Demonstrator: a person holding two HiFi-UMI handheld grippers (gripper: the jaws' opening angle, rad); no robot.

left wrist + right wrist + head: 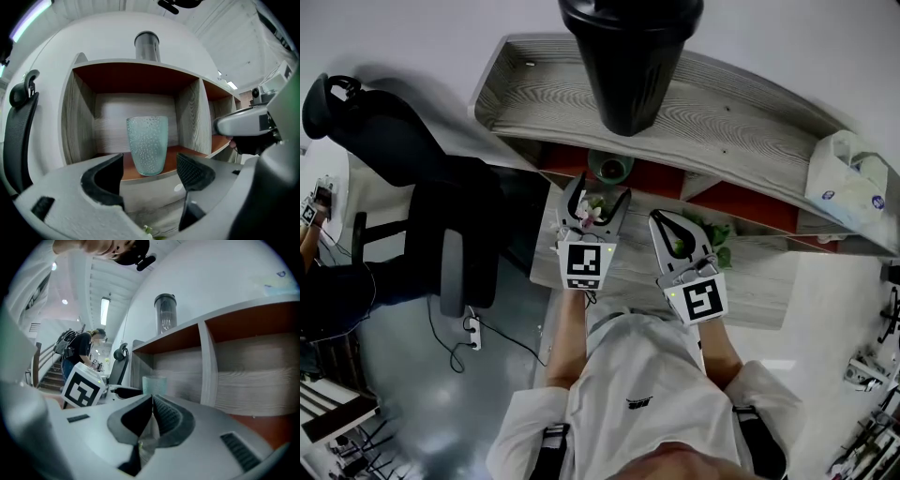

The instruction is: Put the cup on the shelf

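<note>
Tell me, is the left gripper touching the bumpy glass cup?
Apart. The left gripper view shows the left gripper with jaws open, and a strip of orange shelf floor visible between each jaw and the cup.

Seen from above, the left claw [600, 195] points at a greenish cup [610, 168] in the shelf [741, 122] opening, jaws apart and seemingly clear of it. The right claw [664, 220] hangs beside it over the bench [759, 281]. A dark tumbler [630, 66] (looming near the camera) stands on the shelf top.
</note>
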